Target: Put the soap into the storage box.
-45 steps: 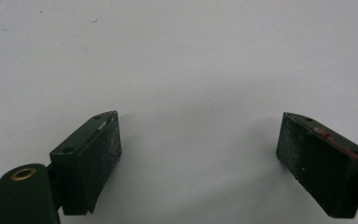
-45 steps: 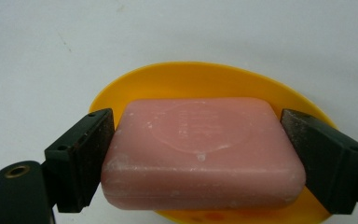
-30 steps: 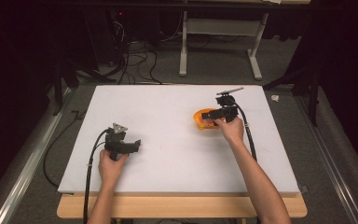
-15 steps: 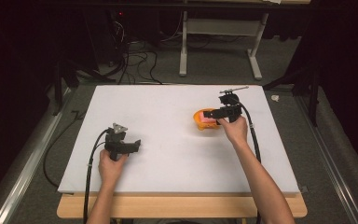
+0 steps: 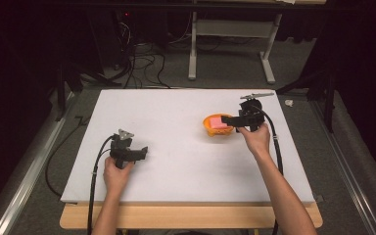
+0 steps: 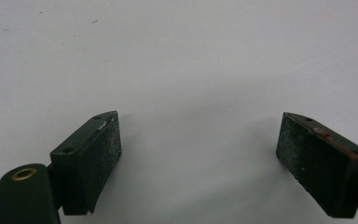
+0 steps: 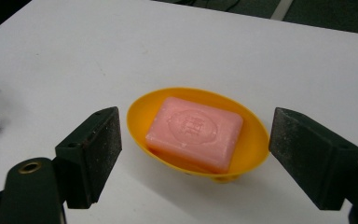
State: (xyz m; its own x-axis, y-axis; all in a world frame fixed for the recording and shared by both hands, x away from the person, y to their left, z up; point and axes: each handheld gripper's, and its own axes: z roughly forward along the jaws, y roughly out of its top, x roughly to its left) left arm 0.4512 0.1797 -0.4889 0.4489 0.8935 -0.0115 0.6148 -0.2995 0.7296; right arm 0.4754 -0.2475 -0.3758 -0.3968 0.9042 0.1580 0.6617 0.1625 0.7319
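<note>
Black jaws of the right tongs are spread wide, and nothing is held between them. Framed in the gap just ahead of them, in the right gripper view, is a pink bar of soap, lying flat in a shallow orange soap dish. The soap's stamped face is turned up, and the bar sits tilted slightly against the dish's curve. No contact between the jaws and the dish can be seen; the pads stand off to either side of it, apart from its rim. In the high view the right tongs are seen held low over the white surface, with their tips just over the near edge of the soap dish, where the soap is visible as a pink patch.

The left tongs are likewise opened wide and hold nothing; only bare white surface is seen between and beyond their jaws. In the high view the left tongs are held close to the surface, well apart from the right tongs and from the dish, with their cable trailing back toward the near edge.

Beyond the surface, past the right tongs, a dark floor with loose cables and a grey table frame can be made out.
</note>
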